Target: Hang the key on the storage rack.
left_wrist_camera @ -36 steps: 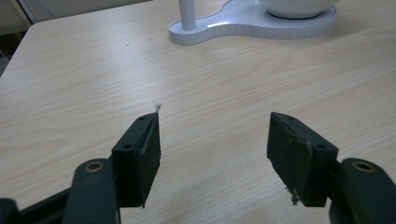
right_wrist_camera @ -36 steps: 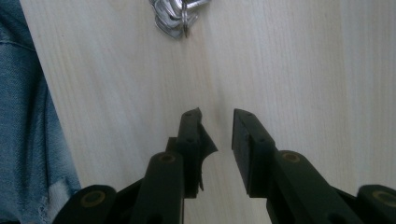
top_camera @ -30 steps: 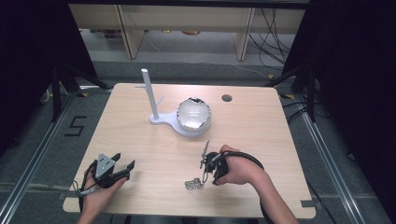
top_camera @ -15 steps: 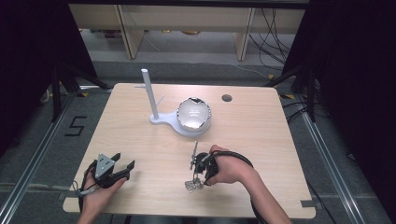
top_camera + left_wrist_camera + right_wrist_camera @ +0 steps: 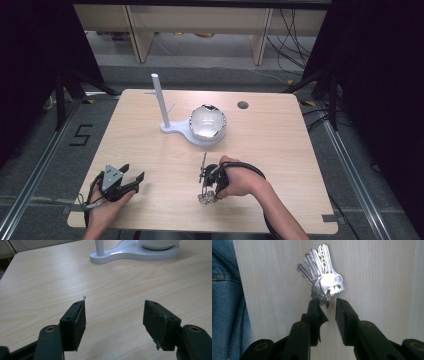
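Counter (image 5: 280,150): pale wood, white stand with bowl (image 5: 207,124) at the far middle. Left claw (image 5: 113,320) rests near the front left corner, jaws wide, nothing between them. Right claw (image 5: 329,307) points down at the bunch of keys (image 5: 324,277) lying flat near the front edge; jaws narrow, just been closing, the ring (image 5: 328,298) between the tips, not yet pinched. Keys probably light, stiff, slick and loose; take the ring.

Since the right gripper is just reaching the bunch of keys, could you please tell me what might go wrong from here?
The right gripper, whose jaws have just been closing, has just the thin key ring at its tips, so the pads may slip off it. The keys lie fanned out flat on the table; lifted by the ring, they could swing or drop back.
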`<action>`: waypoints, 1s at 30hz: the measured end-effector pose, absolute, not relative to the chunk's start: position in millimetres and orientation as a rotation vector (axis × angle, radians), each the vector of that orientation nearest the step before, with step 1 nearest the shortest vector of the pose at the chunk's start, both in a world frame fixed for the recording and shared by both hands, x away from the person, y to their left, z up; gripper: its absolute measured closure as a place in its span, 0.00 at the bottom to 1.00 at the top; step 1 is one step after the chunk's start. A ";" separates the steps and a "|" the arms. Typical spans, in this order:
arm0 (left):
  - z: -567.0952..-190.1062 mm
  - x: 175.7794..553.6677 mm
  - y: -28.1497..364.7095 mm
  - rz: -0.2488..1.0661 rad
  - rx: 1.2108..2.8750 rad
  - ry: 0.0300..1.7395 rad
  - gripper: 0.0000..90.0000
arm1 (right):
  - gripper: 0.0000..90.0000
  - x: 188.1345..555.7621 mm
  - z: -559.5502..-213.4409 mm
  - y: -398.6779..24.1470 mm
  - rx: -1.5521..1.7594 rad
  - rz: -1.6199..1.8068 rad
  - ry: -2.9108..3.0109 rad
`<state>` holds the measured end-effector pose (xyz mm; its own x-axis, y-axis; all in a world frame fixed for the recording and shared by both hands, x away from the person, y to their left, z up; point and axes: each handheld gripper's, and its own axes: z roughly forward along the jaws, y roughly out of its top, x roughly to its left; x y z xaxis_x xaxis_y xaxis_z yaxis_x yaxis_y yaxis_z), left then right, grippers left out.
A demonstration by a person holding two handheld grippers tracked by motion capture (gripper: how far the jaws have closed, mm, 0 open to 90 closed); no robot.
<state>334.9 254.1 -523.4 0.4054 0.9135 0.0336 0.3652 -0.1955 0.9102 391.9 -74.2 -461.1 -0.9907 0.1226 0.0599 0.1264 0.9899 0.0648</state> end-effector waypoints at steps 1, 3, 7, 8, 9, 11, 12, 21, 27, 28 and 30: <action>-523.4 334.9 254.1 0.760 1.757 1.116 0.38 | 0.83 391.2 -461.7 -73.2 -0.204 -0.101 -3.075; -523.4 334.9 254.2 0.760 1.757 1.115 0.38 | 0.83 391.1 -463.4 -72.2 -0.201 -0.102 -3.071; -523.4 334.8 254.0 0.762 1.758 1.114 0.38 | 0.84 391.0 -465.3 -71.3 -0.203 -0.093 -3.074; -523.6 334.8 253.7 0.762 1.758 1.113 0.38 | 0.85 391.7 -465.4 -71.3 -0.189 -0.103 -3.076; -523.5 334.9 253.7 0.763 1.760 1.112 0.38 | 0.86 391.8 -465.4 -71.3 -0.189 -0.106 -3.075; -523.5 334.9 253.5 0.763 1.763 1.112 0.38 | 0.87 391.9 -465.4 -71.2 -0.188 -0.106 -3.077; -523.5 335.0 253.5 0.762 1.763 1.111 0.38 | 0.87 391.7 -465.4 -71.1 -0.194 -0.104 -3.076; -523.5 334.9 253.8 0.760 1.761 1.110 0.38 | 0.90 392.5 -467.8 -70.6 -0.214 -0.088 -3.080; -523.5 334.9 253.5 0.761 1.765 1.111 0.38 | 0.96 394.4 -468.3 -71.5 -0.190 -0.109 -3.070; -523.6 334.9 253.5 0.761 1.762 1.110 0.38 | 0.98 394.2 -468.6 -72.1 -0.215 -0.108 -3.070; -524.3 335.3 253.4 0.762 1.750 1.102 0.38 | 0.98 394.4 -468.4 -72.1 -0.216 -0.107 -3.069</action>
<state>335.3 253.4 -524.3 0.4119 0.9106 0.0338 0.3534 -0.1939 0.9152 394.4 -72.1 -468.4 -0.9881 0.1379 0.0679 0.1423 0.9877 0.0646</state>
